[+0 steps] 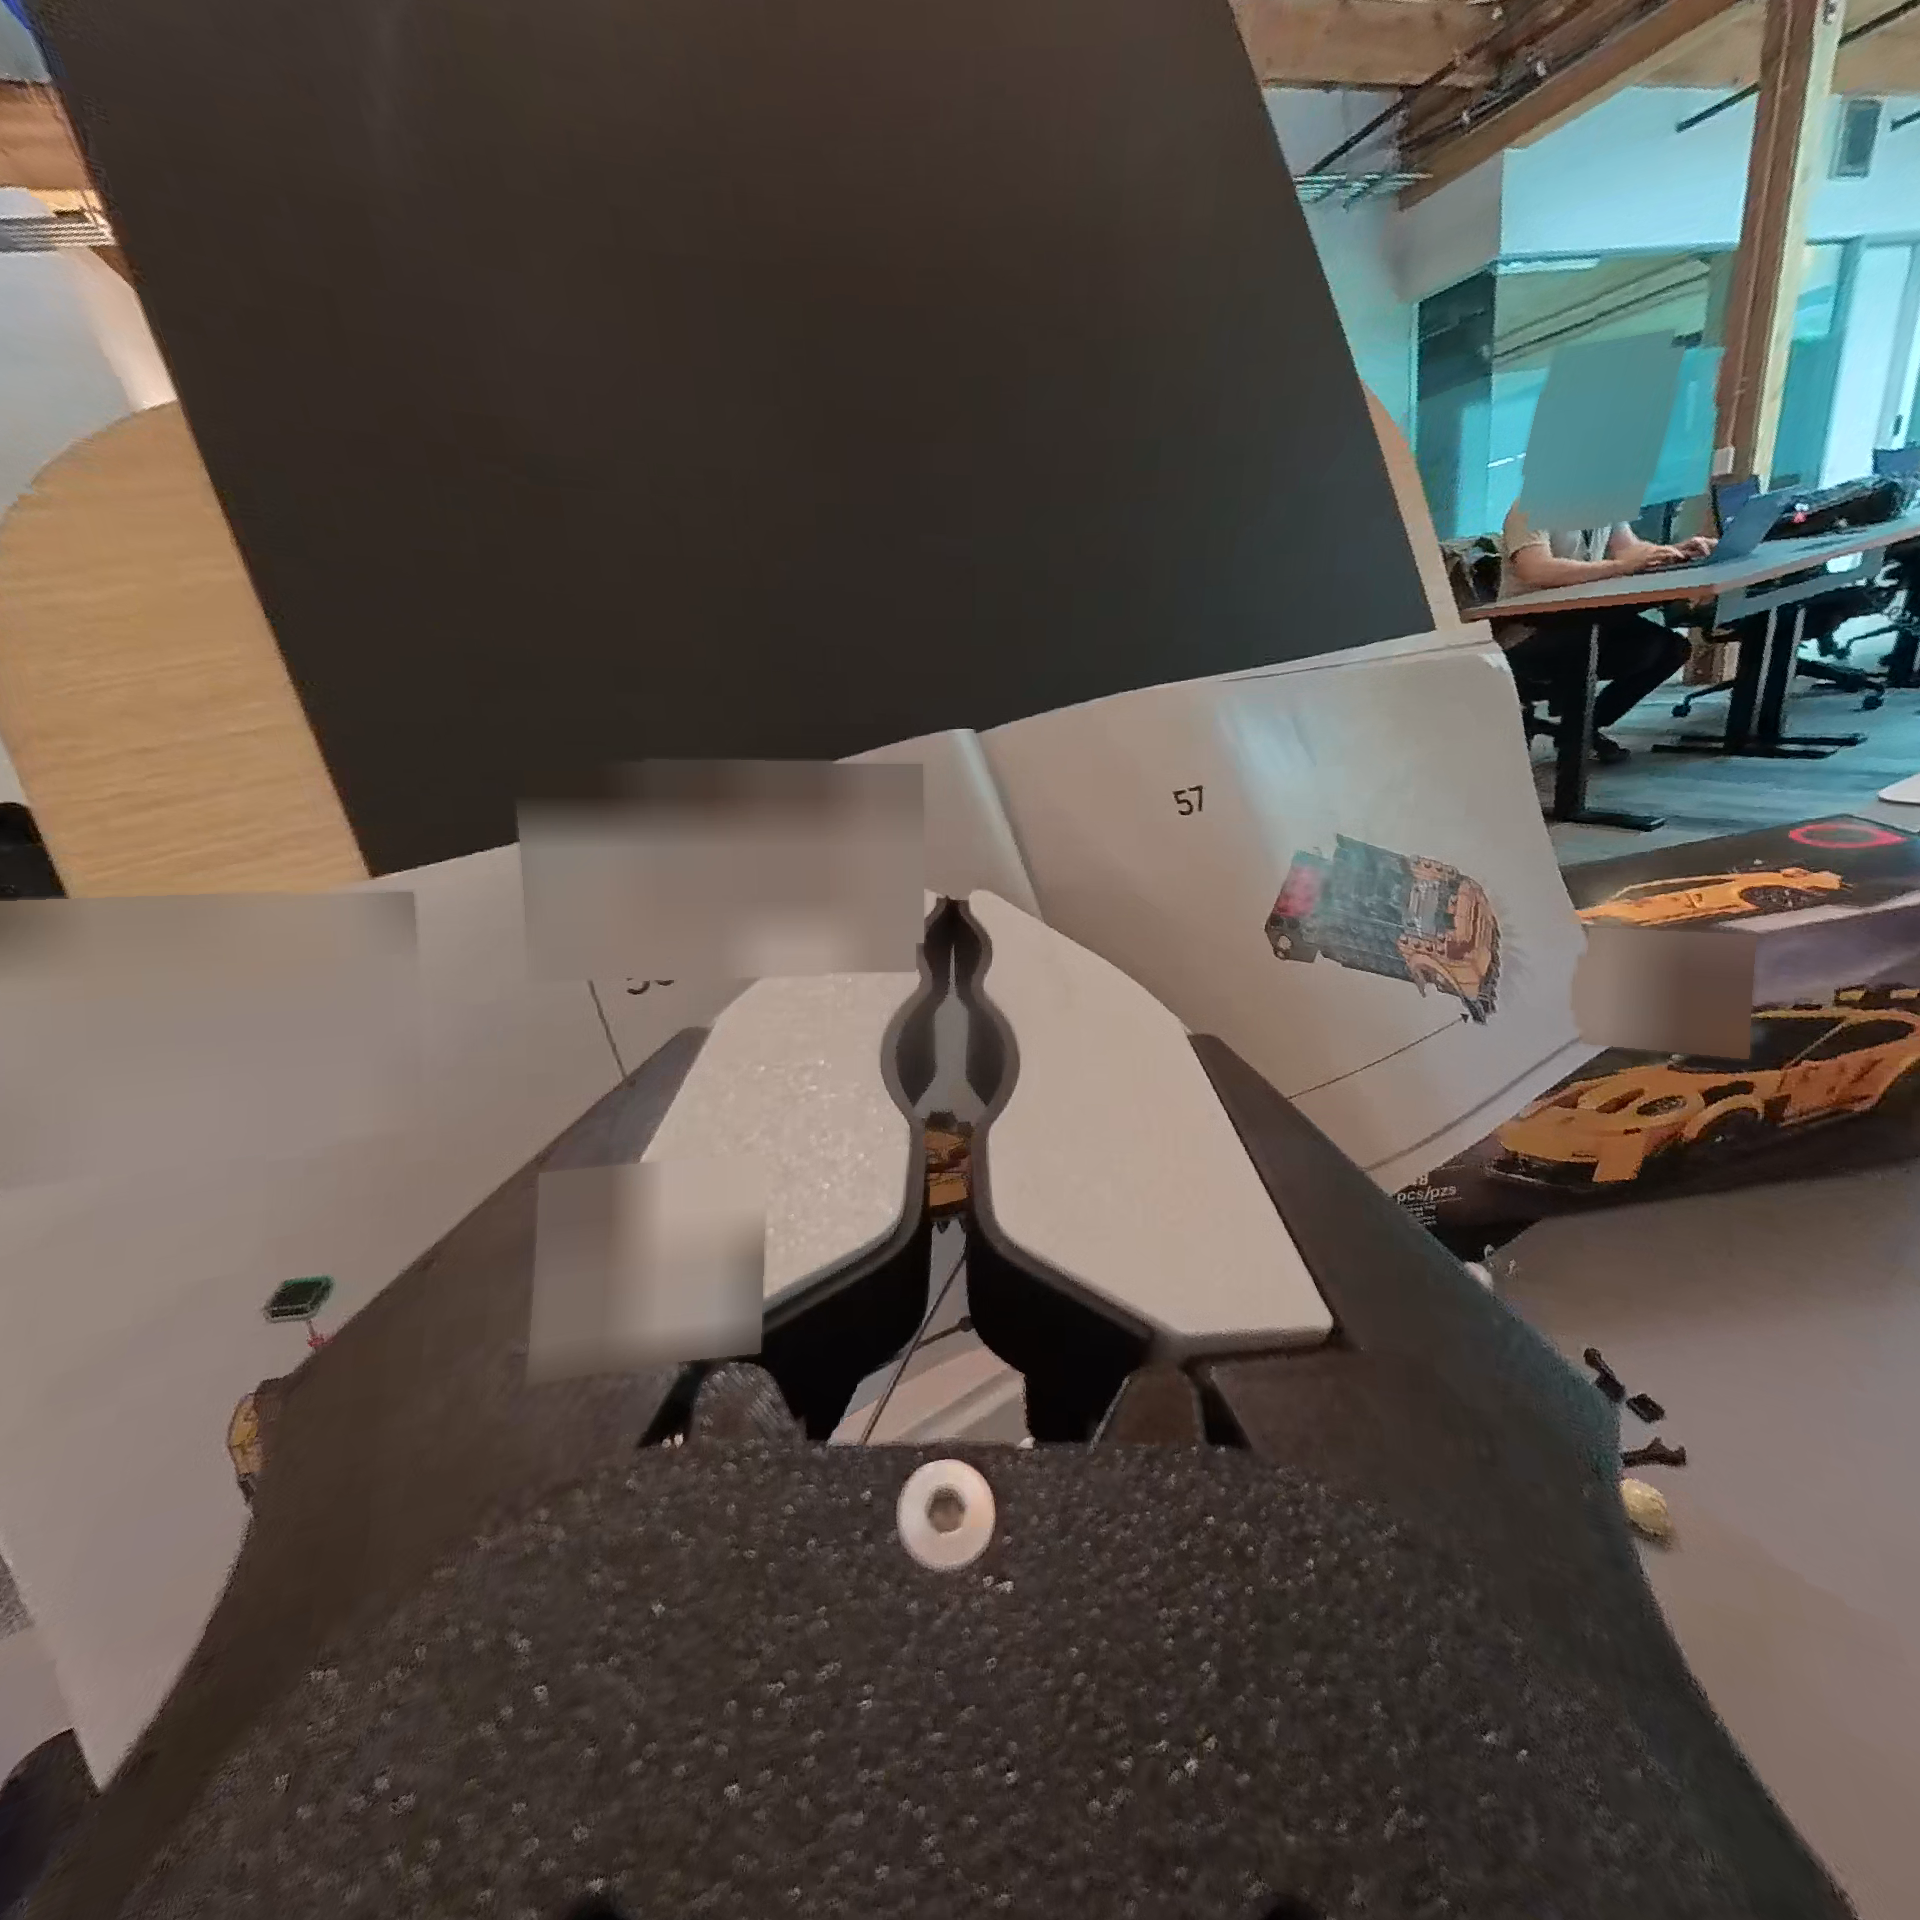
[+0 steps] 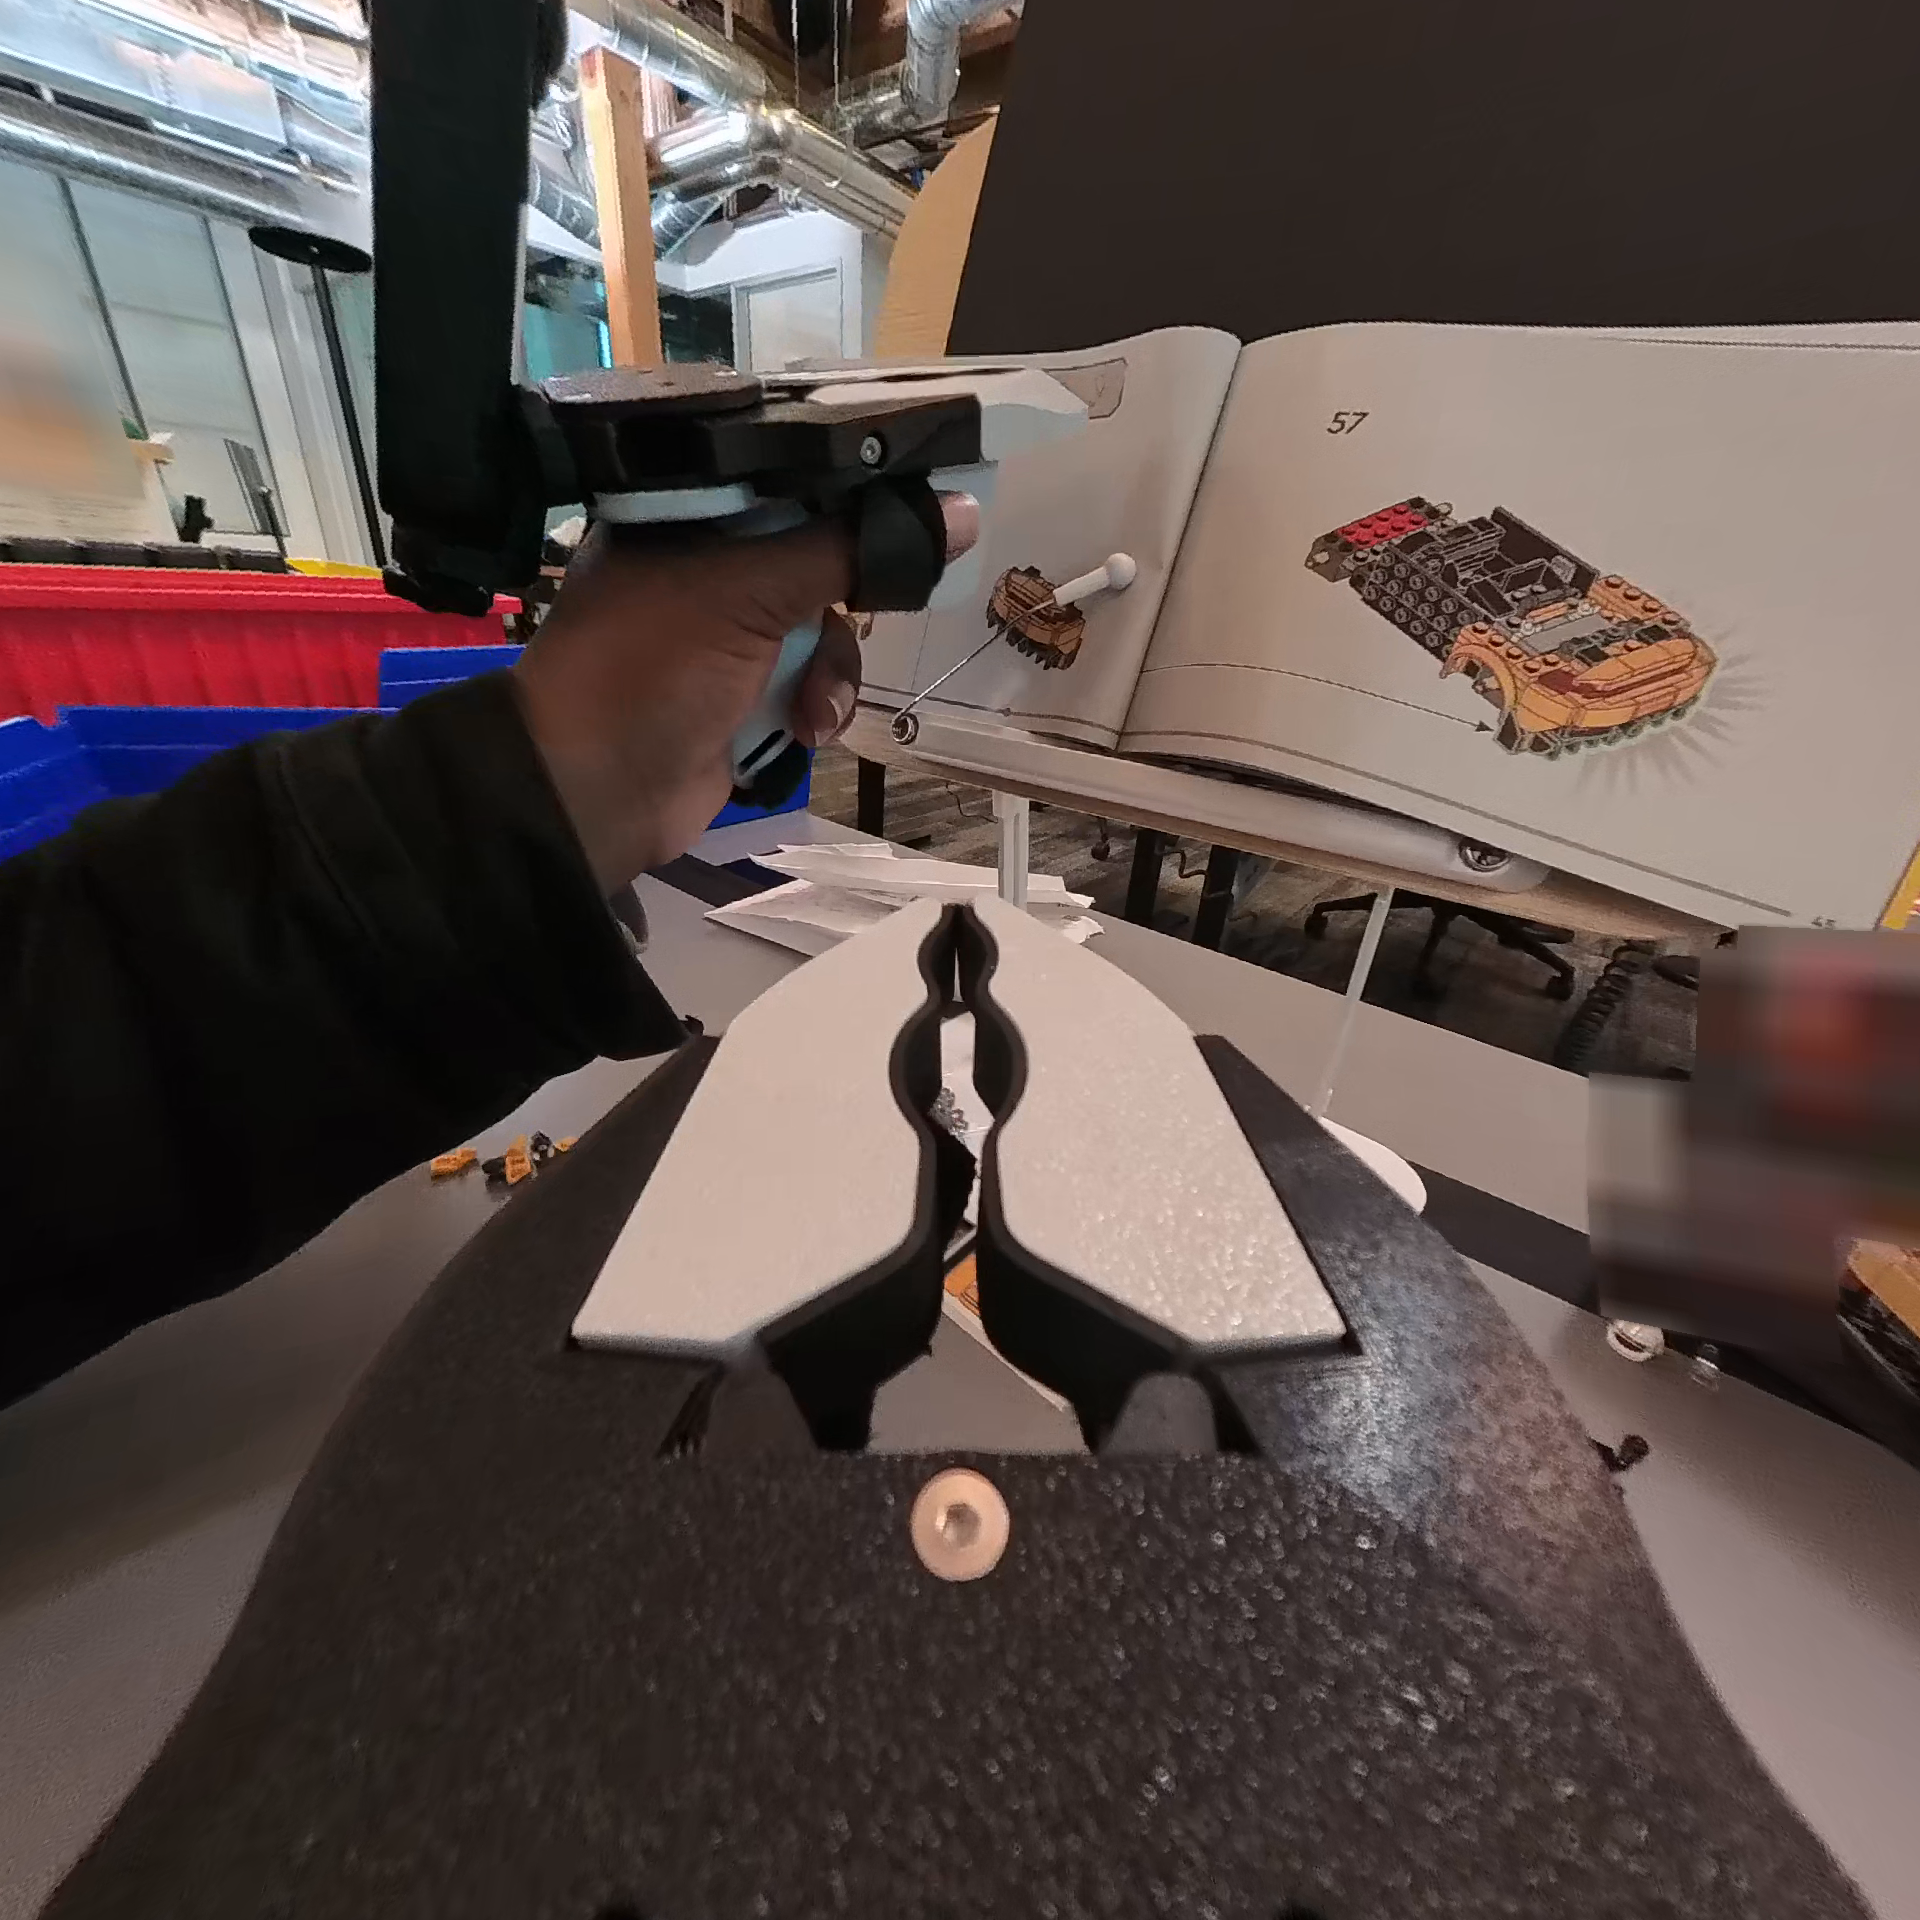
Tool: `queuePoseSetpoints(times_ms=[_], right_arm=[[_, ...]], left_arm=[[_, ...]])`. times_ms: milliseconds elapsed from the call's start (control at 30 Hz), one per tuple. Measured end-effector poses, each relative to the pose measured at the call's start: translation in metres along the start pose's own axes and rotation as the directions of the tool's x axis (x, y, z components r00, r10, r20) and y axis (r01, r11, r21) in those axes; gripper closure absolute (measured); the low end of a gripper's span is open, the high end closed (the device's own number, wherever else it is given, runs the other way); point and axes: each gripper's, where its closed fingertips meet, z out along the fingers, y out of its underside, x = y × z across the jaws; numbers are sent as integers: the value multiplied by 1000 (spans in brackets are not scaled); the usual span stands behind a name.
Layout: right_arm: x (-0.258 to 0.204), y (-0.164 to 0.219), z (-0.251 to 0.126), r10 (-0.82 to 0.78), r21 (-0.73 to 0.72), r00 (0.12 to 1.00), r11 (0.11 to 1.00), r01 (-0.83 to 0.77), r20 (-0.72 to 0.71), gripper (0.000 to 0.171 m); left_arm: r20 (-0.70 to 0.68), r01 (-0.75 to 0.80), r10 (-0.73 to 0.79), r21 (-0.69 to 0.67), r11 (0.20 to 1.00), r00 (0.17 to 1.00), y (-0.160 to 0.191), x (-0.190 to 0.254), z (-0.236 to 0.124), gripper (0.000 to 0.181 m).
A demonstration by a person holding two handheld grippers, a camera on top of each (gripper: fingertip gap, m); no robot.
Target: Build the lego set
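Left wrist view: our left gripper (image 1: 954, 914) is pinched together, holding nothing, raised against the open instruction booklet (image 1: 1299, 914). Our right gripper (image 2: 961, 920) is likewise closed and empty above the grey table (image 2: 208, 1455), loose orange bricks (image 2: 499, 1158) nearby.

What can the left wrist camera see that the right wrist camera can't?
Only the left wrist view shows the set's box with orange cars and a person at a far desk. Only the right wrist view shows the hand holding the left gripper, plus red and blue bins. Both show the open instruction booklet.
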Motion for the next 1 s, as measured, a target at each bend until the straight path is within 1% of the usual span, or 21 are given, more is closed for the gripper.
queuePoseSetpoints(times_ms=[33, 133, 200, 300, 433, 533, 600, 667, 700, 733, 800, 867, 933, 1000], right_arm=[[1, 1, 0, -7, -5, 1000, 1000, 7, -6, 171], [8, 5, -1, -28, -31, 999, 999, 26, -39, 171], [12, 8, -2, -25, -46, 999, 999, 22, -49, 169], [19, 11, -4, -38, -65, 997, 997, 34, -61, 166], [25, 13, -4, -23, -72, 998, 997, 19, -66, 164], [24, 15, -4, -14, -74, 998, 997, 10, -56, 165], [21, 15, -4, -18, -72, 999, 997, 15, -39, 168], [18, 16, -3, -39, -77, 999, 996, 37, -30, 169], [17, 16, -3, -53, -78, 998, 996, 51, -25, 170], [15, 16, -3, -63, -75, 998, 995, 61, -16, 171], [11, 16, -2, -70, -70, 998, 995, 70, -1, 171], [8, 19, -1, -75, -82, 997, 994, 75, 5, 171], [7, 24, 1, -71, -101, 997, 992, 72, 8, 171], [7, 30, 2, -62, -120, 998, 991, 63, 8, 171]], left_arm=[[-4, -4, 4, 1, 1000, 1000, 0, 1, 0, 181], [-29, -3, 4, 24, 1000, 1000, -8, -1, -6, 181], [-60, 0, 3, 54, 999, 998, -22, -5, -16, 181], [-88, 0, 7, 84, 996, 996, -50, -22, -40, 181], [-145, 32, -20, 79, 996, 989, -75, -45, -81, 181], [-177, 28, -22, 33, 999, 984, -77, -54, -105, 181], [-193, -4, 2, -12, 1000, 981, -71, -56, -119, 181], [-200, -57, 40, -78, 995, 979, -57, -56, -132, 178], [-208, -89, 62, -126, 988, 976, -44, -56, -140, 178], [-229, -115, 70, -190, 975, 971, -26, -56, -149, 178], [-317, -138, 20, -356, 924, 948, 22, -47, -171, 177], [-360, -146, -57, -511, 847, 931, 74, -42, -196, 176], [-393, -168, -152, -668, 725, 907, 123, -32, -224, 168], [-408, -200, -188, -736, 647, 894, 155, -20, -244, 164]])
